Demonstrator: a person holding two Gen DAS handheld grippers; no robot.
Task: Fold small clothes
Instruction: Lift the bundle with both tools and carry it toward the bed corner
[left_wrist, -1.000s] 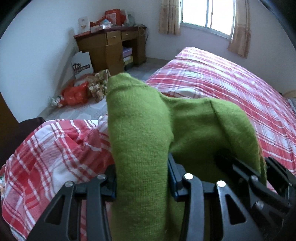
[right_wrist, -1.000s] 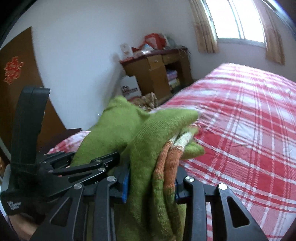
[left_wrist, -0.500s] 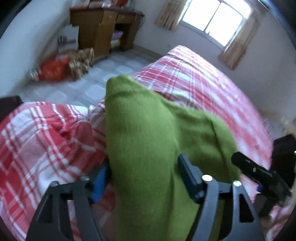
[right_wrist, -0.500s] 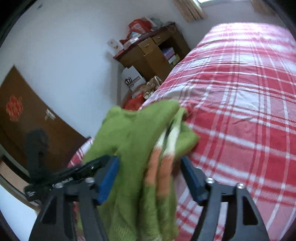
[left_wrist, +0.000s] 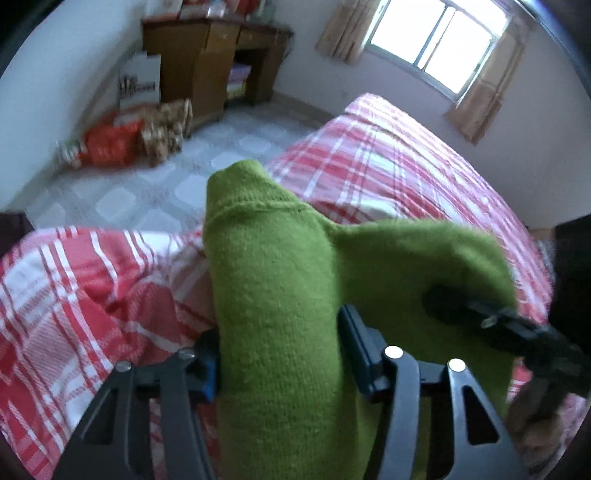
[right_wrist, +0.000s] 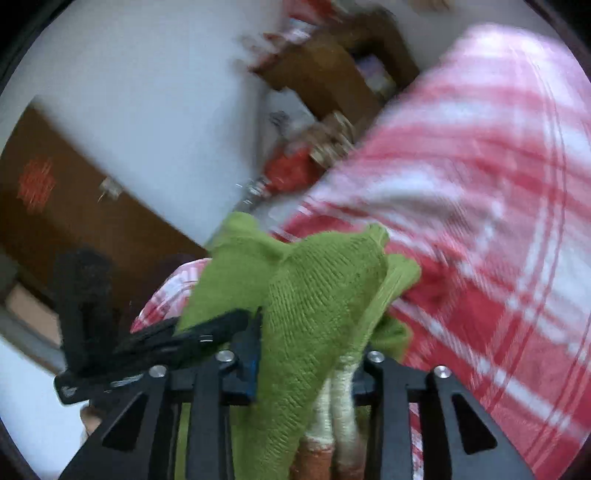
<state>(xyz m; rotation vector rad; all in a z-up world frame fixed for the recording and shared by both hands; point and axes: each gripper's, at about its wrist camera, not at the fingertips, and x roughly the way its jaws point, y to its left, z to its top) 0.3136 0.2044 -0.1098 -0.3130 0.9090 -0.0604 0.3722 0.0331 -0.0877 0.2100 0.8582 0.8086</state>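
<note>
right claw (right_wrist: 310, 354) swung sideways, both claws closing on green knit garment (left_wrist: 280, 302) (over plaid bed (left_wrist: 406, 177))

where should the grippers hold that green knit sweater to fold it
Judging by its pose, grip the green knit sweater at its bunched outer folds, one on each side, coming from above the plaid bed cover. The left gripper and right gripper are closing there; the striped cuff hangs loose.
</note>
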